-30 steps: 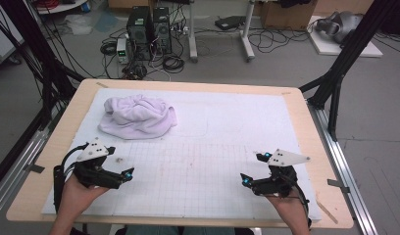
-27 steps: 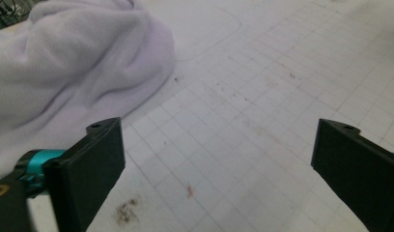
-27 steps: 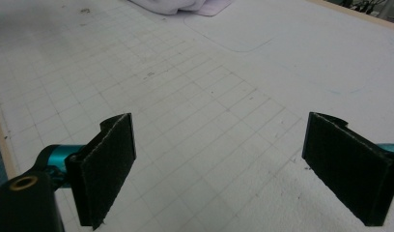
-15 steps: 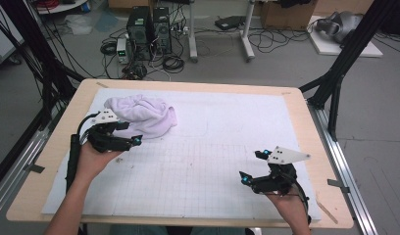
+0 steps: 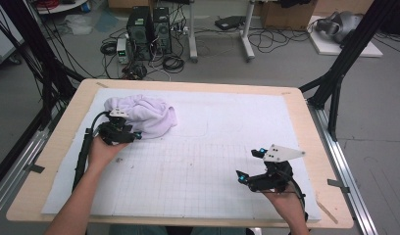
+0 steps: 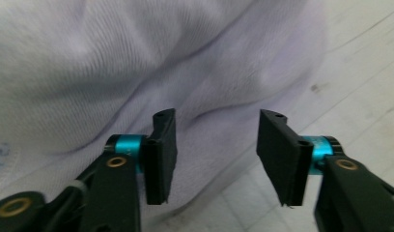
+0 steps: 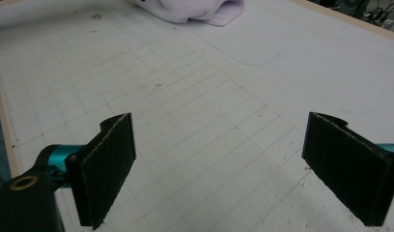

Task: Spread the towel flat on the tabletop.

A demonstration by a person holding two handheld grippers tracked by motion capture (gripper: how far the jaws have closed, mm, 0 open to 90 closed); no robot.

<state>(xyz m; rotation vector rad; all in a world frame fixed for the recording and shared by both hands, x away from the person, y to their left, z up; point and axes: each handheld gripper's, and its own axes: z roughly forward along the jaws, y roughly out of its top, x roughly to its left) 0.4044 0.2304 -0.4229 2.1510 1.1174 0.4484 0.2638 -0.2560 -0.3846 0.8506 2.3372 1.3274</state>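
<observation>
Nearest to the person, at the front right of the mat (image 5: 198, 186), the right gripper (image 5: 248, 165) hovers low over the grid lines. Its jaws are spread wide, and between them there is only the bare mat. In the right gripper view, the two black pads (image 7: 108, 164) stand far apart, and the towel (image 7: 190, 10) lies well away at the top edge.

Further in, on the left side, the left hand (image 5: 106, 151) holds the left gripper (image 5: 135, 133) at the near edge of the towel (image 5: 141, 115). In the left gripper view, the jaws are about half spread and they have just been closing. A low fold of the lilac cloth (image 6: 137, 72) lies between the pads (image 6: 162, 154), but the pads do not press on it; a gap is visible on both sides. The tips point into the lower rim of the heap, just where the cloth meets the mat (image 6: 359, 63).

The towel is crumpled in a loose heap at the far left part of the mat, near the far edge of the table (image 5: 56, 147). Behind the table, on the floor, stand computer cases (image 5: 149, 24) with many cables.
</observation>
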